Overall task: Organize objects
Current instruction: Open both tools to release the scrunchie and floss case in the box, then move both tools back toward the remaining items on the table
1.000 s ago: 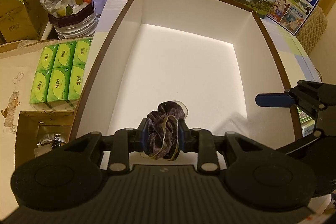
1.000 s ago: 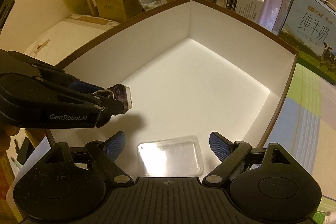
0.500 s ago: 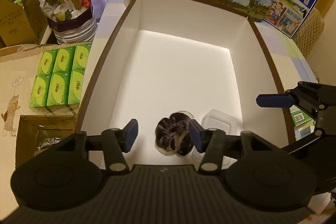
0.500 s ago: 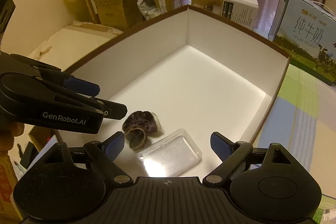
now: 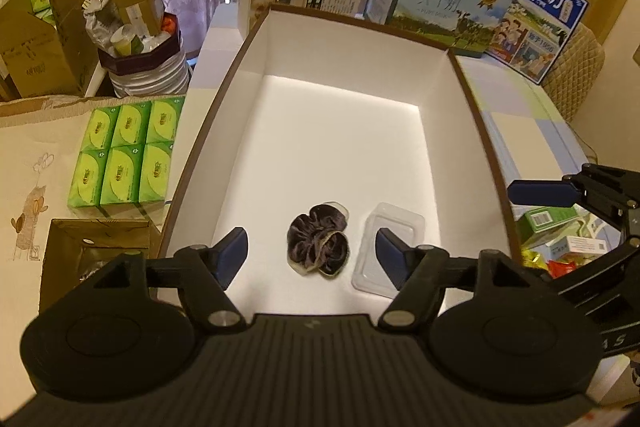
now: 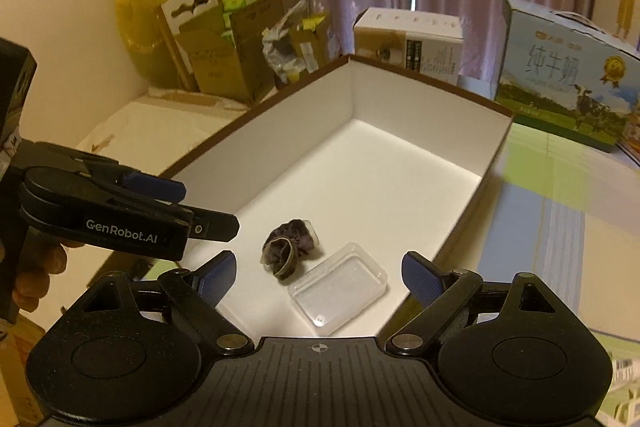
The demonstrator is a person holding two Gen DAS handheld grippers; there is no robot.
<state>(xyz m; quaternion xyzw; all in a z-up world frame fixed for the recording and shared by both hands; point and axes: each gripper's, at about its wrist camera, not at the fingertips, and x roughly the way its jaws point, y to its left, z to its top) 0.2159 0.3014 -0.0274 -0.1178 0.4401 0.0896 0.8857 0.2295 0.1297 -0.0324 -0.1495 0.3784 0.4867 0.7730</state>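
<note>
The dark scrunchie (image 5: 319, 245) is seen lying free on the floor of the white box (image 5: 352, 39), at its near end, below the left gripper (image 5: 310, 253), whose jaws have just been opening and are spread apart. A clear plastic case (image 5: 386, 247) lies just to its right. The right gripper (image 6: 318, 273) is also held apart, with nothing between its jaws.

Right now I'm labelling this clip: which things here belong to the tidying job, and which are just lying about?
Part of the job:
- white box
- dark scrunchie, lying in it
- clear plastic case, beside the scrunchie
- left gripper, open
- right gripper, open

Lying about:
- green tissue packs
- milk cartons
- cardboard boxes
</note>
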